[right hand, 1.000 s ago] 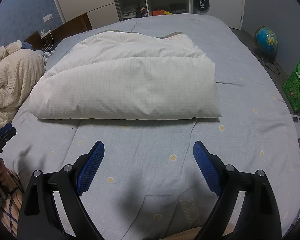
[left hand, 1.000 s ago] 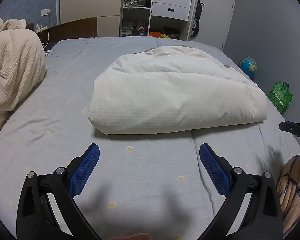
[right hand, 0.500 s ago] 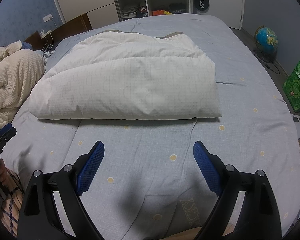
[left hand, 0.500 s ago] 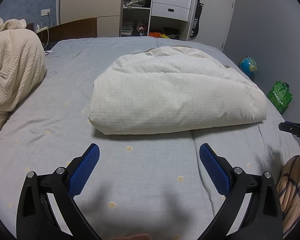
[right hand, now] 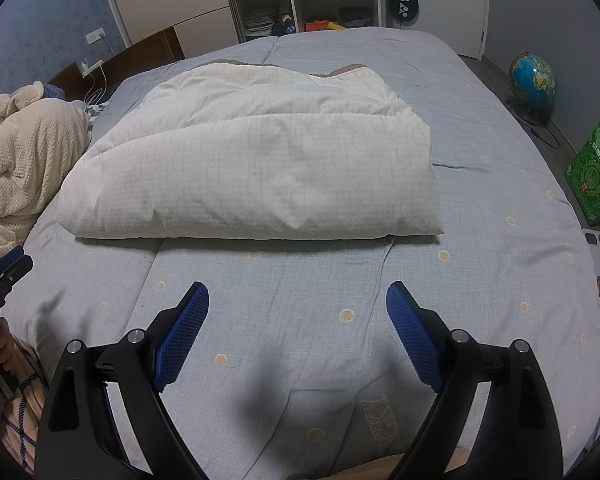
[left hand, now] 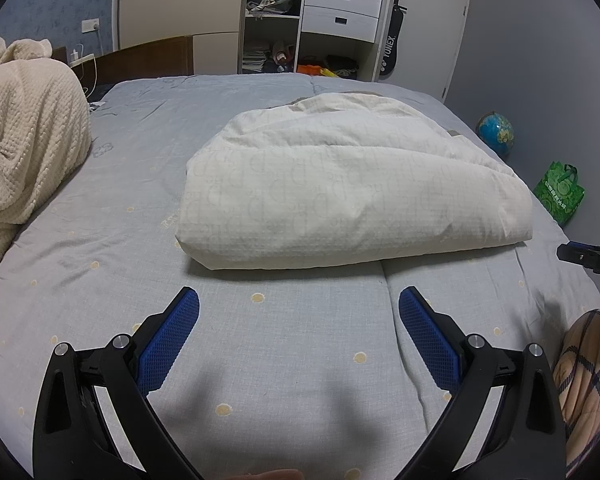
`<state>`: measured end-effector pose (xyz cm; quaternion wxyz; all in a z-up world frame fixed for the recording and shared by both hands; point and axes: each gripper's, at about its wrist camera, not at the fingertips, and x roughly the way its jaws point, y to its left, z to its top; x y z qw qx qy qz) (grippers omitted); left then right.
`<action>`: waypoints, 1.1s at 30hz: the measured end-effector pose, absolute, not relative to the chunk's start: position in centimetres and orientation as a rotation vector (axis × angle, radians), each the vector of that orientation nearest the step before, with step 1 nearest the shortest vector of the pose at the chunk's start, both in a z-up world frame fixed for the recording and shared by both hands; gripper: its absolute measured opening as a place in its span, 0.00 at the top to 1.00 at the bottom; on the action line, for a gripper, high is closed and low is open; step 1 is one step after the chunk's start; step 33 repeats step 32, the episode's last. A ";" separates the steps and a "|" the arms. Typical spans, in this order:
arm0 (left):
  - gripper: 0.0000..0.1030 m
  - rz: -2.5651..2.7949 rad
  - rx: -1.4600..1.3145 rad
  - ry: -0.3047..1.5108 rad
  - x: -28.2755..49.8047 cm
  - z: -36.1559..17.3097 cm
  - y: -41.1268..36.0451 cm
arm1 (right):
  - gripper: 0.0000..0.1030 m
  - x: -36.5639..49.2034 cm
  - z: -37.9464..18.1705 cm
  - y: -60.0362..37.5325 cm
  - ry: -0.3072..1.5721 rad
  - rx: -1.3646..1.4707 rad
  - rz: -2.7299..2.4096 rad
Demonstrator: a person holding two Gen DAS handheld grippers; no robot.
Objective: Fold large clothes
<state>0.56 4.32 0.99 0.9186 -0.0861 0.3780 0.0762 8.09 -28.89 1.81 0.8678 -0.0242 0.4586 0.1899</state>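
A folded white quilt (left hand: 352,188) lies in a thick bundle in the middle of the grey bed (left hand: 140,240); it also shows in the right wrist view (right hand: 260,168). My left gripper (left hand: 299,300) is open and empty, held above the bed sheet short of the quilt's near edge. My right gripper (right hand: 297,296) is open and empty too, short of the same edge. The right gripper's tip shows at the right edge of the left wrist view (left hand: 588,258), and the left gripper's tip at the left edge of the right wrist view (right hand: 4,276).
A cream knitted blanket (left hand: 24,144) is heaped at the bed's left side. Beyond the bed stand a wardrobe and a shelf unit with drawers (left hand: 340,12). A globe (left hand: 495,134) and a green bag (left hand: 560,194) sit on the floor at right.
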 end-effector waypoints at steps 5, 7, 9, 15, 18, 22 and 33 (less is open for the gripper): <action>0.06 0.154 -0.176 0.776 0.5 1.0 4.3 | 0.16 8.1 1.8 -28.9 0.960 -0.051 0.398; 0.06 0.153 -0.174 0.776 0.6 1.0 4.3 | 0.16 8.1 1.8 -28.9 0.960 -0.050 0.397; 0.06 0.152 -0.175 0.775 0.6 1.0 4.3 | 0.16 8.1 1.8 -28.9 0.960 -0.051 0.398; 0.07 0.151 -0.174 0.775 0.6 1.0 4.2 | 0.16 8.1 1.8 -28.9 0.960 -0.051 0.398; 0.06 0.141 -0.177 0.771 0.6 1.1 4.1 | 0.16 8.1 1.8 -28.9 0.960 -0.051 0.397; 0.06 0.124 -0.174 0.765 0.5 1.2 4.0 | 0.16 8.1 1.8 -28.9 0.960 -0.051 0.398; 0.06 0.125 -0.165 0.775 0.6 1.0 4.1 | 0.16 8.1 1.7 -28.8 0.961 -0.051 0.397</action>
